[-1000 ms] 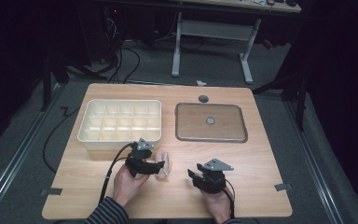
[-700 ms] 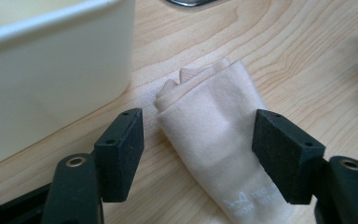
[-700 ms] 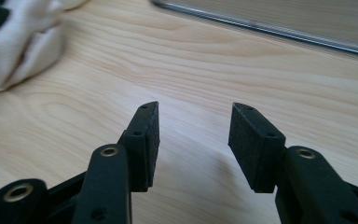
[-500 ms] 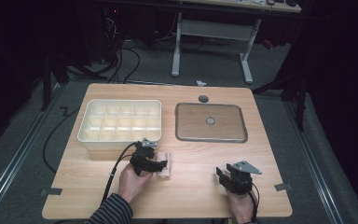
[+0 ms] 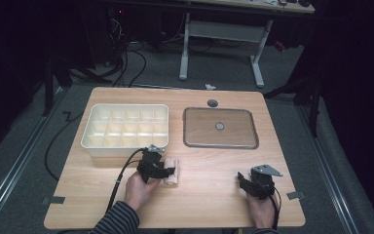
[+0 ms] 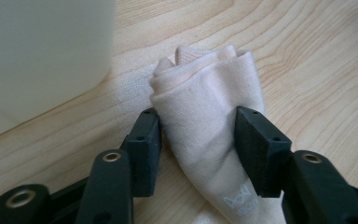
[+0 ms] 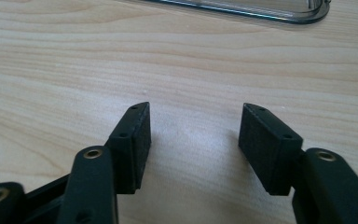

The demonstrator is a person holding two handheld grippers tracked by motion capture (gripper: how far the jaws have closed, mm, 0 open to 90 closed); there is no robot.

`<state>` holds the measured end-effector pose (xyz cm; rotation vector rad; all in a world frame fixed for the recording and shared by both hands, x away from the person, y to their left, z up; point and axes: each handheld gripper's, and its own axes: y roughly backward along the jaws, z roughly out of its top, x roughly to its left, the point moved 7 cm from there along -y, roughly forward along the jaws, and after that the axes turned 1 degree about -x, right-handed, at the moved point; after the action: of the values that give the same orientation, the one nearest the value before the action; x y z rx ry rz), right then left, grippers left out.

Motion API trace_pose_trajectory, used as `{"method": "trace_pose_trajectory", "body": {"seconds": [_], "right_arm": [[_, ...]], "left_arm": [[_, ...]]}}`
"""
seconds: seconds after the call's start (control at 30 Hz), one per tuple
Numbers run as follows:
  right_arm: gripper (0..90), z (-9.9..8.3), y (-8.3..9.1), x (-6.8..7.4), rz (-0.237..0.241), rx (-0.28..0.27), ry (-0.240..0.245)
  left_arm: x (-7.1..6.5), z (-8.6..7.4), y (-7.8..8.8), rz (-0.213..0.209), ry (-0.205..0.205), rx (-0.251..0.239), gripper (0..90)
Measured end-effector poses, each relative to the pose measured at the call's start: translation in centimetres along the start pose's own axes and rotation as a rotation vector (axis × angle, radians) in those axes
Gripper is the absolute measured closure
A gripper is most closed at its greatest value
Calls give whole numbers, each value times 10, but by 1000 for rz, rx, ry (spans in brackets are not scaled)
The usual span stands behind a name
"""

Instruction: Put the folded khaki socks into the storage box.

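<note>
1. Here, the left tongs (image 6: 198,140) are clamping a rolled, pale pink knit cloth bundle (image 6: 205,107), with one black pad pressing in on each side of it.
2. The bundle is lying on the light wooden counter (image 5: 209,195), just in front of the cream plastic organiser tray with its grid of small compartments (image 5: 126,127); whether it is touching the tray's front wall I cannot tell.
3. In the high view the left tongs (image 5: 161,170) are sitting over the near end of the bundle (image 5: 173,173), and the person's left hand (image 5: 139,187) is gripping them from below.
4. The right tongs (image 7: 193,135) are standing wide apart with nothing between them, hovering over bare wood near the counter's front right corner (well apart from the bundle).
5. The grey rectangular lid with a small round knob (image 5: 220,127) is lying flat beside the tray, to its right.
6. Judging by this, the pick-up is secured but the cloth is not yet lifted; every compartment that I can make out is looking empty.
7. What seems left is raising the bundle, setting it into a compartment, and perhaps fitting the lid afterwards.
</note>
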<state>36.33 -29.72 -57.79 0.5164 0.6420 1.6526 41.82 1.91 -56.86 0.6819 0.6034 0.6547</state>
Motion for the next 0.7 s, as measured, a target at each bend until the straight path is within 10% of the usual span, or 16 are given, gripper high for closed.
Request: {"method": "trace_pose_trajectory", "body": {"seconds": [0.7], "right_arm": [[363, 4, -5, 0, 25, 1, 3]], "left_arm": [[-14, -1, 11, 1, -103, -2, 724]]}}
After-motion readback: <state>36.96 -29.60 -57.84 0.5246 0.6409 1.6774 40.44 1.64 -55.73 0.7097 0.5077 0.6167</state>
